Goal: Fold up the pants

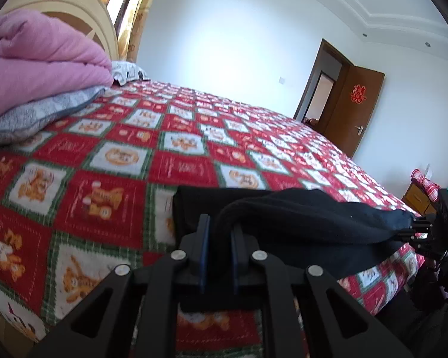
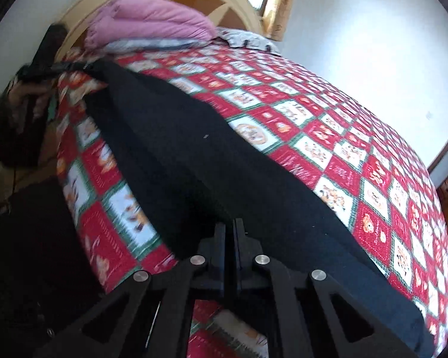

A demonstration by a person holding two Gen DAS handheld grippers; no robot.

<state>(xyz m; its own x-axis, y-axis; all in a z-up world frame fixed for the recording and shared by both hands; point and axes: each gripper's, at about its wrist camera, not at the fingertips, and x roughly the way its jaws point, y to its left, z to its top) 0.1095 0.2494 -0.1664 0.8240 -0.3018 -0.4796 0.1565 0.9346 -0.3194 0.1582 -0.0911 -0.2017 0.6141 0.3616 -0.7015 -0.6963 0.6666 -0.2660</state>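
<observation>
Black pants (image 1: pixel 298 217) lie along the near edge of a bed with a red, white and green checked cover (image 1: pixel 164 149). My left gripper (image 1: pixel 221 226) is shut on a fold of the pants at one end. My right gripper (image 2: pixel 230 229) is shut on the other end of the pants (image 2: pixel 194 155), which stretch away toward the left gripper (image 2: pixel 56 67) at the far left. The right gripper also shows in the left wrist view (image 1: pixel 418 223), clamped on the cloth at the right. The held edge is lifted slightly off the cover.
A pink quilt (image 1: pixel 38 65) lies on grey pillows (image 1: pixel 35 116) by the cream headboard (image 1: pixel 83 9). A brown door (image 1: pixel 355 104) stands open at the far wall. A small cabinet (image 1: pixel 421 197) stands beside the bed. The checked cover (image 2: pixel 343 137) stretches beyond the pants.
</observation>
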